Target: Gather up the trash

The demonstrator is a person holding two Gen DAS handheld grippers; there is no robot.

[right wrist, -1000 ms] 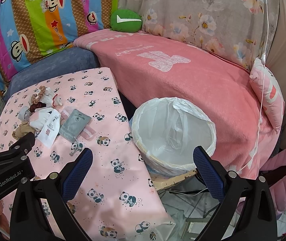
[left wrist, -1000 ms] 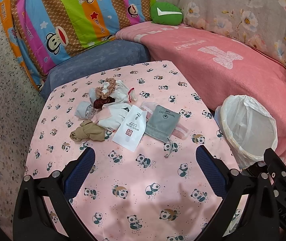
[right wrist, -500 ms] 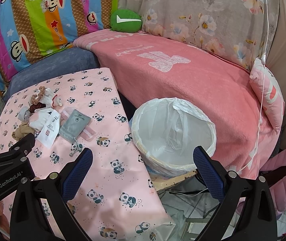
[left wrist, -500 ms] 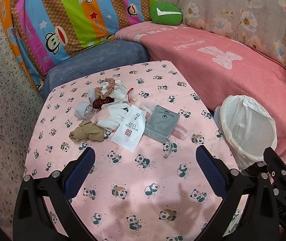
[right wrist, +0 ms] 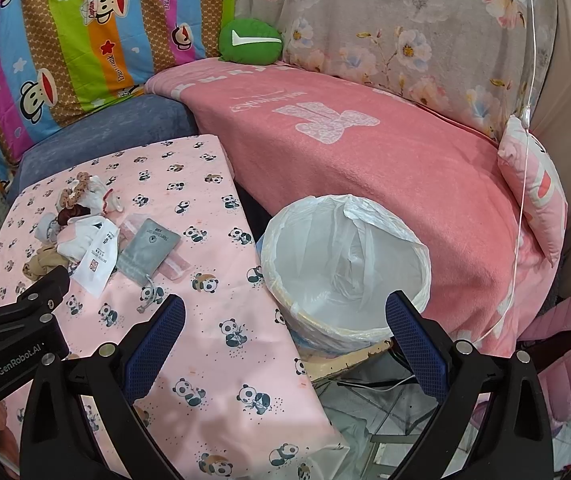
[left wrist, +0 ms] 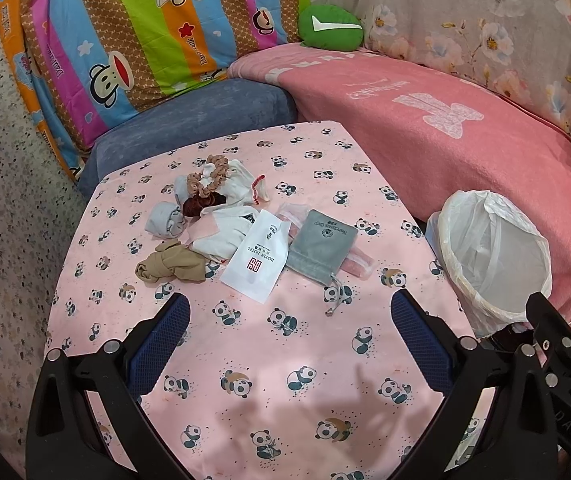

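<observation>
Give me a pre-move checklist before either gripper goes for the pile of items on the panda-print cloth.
1. Left gripper open and empty: ok.
2. Right gripper open and empty: ok.
3. White paper sachet with red logo unobstructed on top, overlapping the grey drawstring pouch: ok.
4. White-lined round trash bin open-mouthed, beside the panda-print pink tablecloth: ok.
5. Bin contents: nothing visible inside, bottom partly hidden by liner folds: cannot tell.
6. Which pile items count as trash, such as the beige scrunchie or tan rolled fabric: cannot tell.
</observation>
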